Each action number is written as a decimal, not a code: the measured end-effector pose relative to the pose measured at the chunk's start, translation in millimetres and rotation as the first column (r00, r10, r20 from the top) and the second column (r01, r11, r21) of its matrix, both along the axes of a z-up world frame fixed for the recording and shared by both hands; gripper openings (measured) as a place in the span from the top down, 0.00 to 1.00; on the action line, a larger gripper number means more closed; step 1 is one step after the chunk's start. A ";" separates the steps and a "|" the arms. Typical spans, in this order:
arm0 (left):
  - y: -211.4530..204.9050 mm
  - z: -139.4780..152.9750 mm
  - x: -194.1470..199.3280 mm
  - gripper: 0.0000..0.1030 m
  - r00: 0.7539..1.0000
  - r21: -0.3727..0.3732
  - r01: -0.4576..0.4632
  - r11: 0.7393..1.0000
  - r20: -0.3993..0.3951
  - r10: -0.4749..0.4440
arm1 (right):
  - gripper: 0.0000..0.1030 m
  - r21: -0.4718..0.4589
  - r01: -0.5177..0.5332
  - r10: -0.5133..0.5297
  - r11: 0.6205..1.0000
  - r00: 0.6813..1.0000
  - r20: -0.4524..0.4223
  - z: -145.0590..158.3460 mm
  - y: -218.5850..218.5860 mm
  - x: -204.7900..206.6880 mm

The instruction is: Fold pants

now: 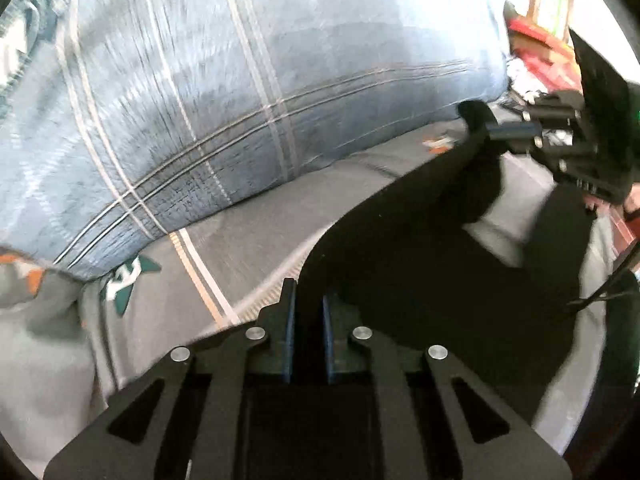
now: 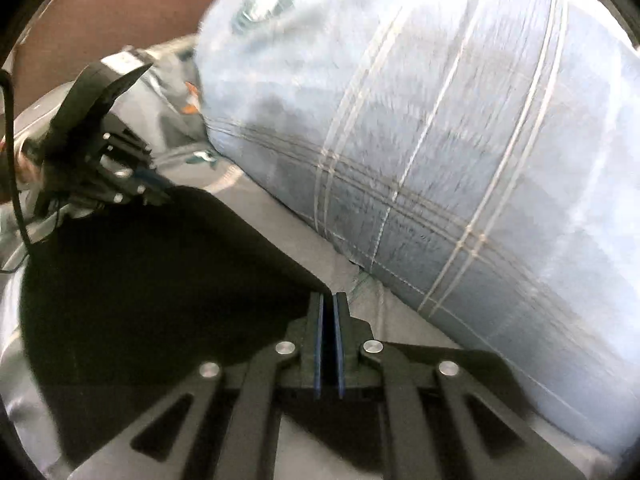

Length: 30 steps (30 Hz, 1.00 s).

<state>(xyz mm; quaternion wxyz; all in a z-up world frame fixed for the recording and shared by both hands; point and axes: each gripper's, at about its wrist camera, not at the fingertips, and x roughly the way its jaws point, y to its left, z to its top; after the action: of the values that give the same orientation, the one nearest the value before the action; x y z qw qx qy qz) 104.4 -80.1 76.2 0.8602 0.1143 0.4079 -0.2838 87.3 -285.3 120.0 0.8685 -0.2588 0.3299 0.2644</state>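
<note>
The black pants (image 1: pixel 420 240) lie on a grey bedsheet (image 1: pixel 248 240) and are lifted at two points. My left gripper (image 1: pixel 309 300) is shut on one edge of the pants. My right gripper (image 2: pixel 329 312) is shut on another corner of the pants (image 2: pixel 160 280). In the left wrist view the right gripper (image 1: pixel 480 124) shows at the upper right, pinching the dark cloth. In the right wrist view the left gripper (image 2: pixel 160 194) shows at the left, on the cloth's far edge. The cloth hangs stretched between the two.
A large blue checked pillow (image 1: pixel 240 100) lies right behind the pants; it also fills the right wrist view (image 2: pixel 440 160). A grey printed cloth (image 1: pixel 60 312) lies at the left. Red items (image 1: pixel 536 44) sit at the far right. A black cable (image 2: pixel 16 184) hangs by the left gripper.
</note>
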 end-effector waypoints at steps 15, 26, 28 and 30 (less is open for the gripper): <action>65.0 -21.8 -152.2 0.61 0.914 -0.183 -0.297 0.937 -0.338 0.224 | 0.91 0.078 0.093 -0.075 0.993 0.975 -0.209 -34.9 -23.2 -158.0; 117.4 -22.1 -140.6 0.20 0.823 -0.227 -0.559 0.797 -0.269 0.500 | 0.49 0.121 -0.130 0.135 0.984 0.990 -0.032 -27.4 74.7 -157.7; 127.4 -33.4 -127.9 0.20 0.786 -0.216 -0.610 0.763 -0.287 0.547 | 0.50 0.057 -0.154 0.156 0.986 0.987 -0.027 -44.3 96.1 -144.6; 131.6 -43.0 -117.7 0.20 0.775 -0.239 -0.622 0.746 -0.323 0.543 | 0.75 0.010 -0.164 0.164 0.986 0.986 -0.035 -60.7 112.3 -133.5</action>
<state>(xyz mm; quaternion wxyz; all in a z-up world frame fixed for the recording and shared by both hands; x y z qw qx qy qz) -13.3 51.5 33.1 0.8579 -0.2006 0.4670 -0.0749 -46.2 -173.0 59.3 0.8386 -0.2774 0.3219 0.3407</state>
